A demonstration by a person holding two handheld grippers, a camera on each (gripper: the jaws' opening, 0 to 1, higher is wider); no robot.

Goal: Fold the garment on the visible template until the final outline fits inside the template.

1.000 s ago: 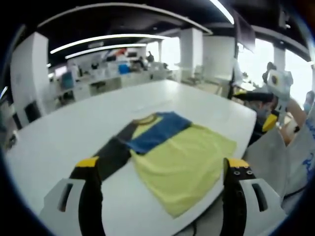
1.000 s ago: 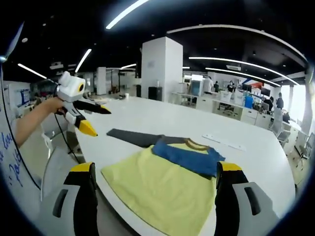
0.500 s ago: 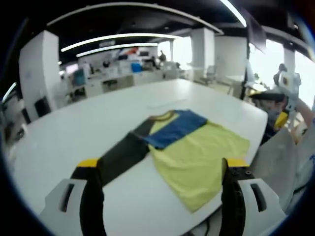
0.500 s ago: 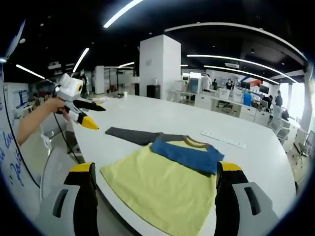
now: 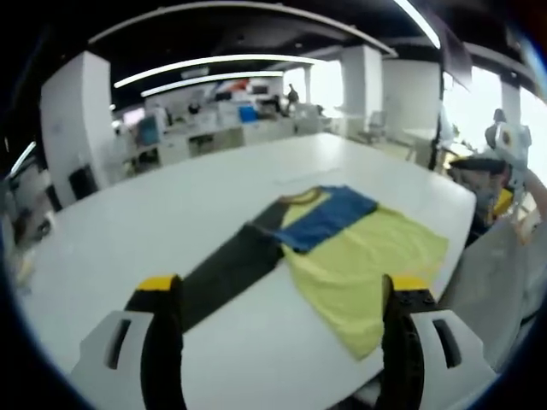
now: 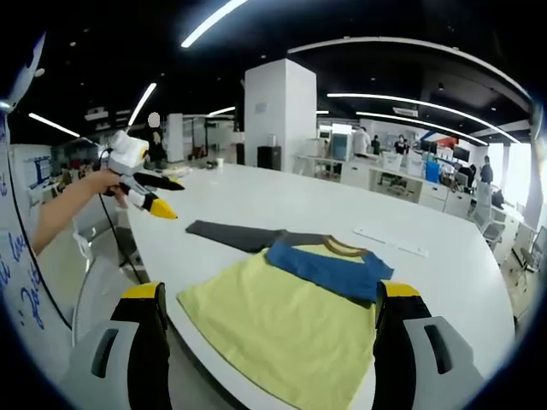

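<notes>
Lying flat on white worktop [image 6: 282, 201], ahead of both hand-held grippers: yellow-blue shirt [image 6: 291, 299] with dark grey sleeve [image 5: 226, 269] outstretched. Left hand-held gripper [image 5: 282, 295], right hand-held gripper [image 6: 267, 295]: jaws wide apart, empty. Step: approach. Next: grasp outstretched sleeve, fold inward.

In the left gripper view, motion blur softens the yellow, blue and dark grey long-sleeved garment [image 5: 342, 248]. In the right gripper view, the right gripper's jaw covers its blue shoulder near the white surface's [image 6: 282, 205] far edge; no template outline is discernible.

Garment [image 6: 291, 307] lies on table [image 6: 282, 205], near its edge.
</notes>
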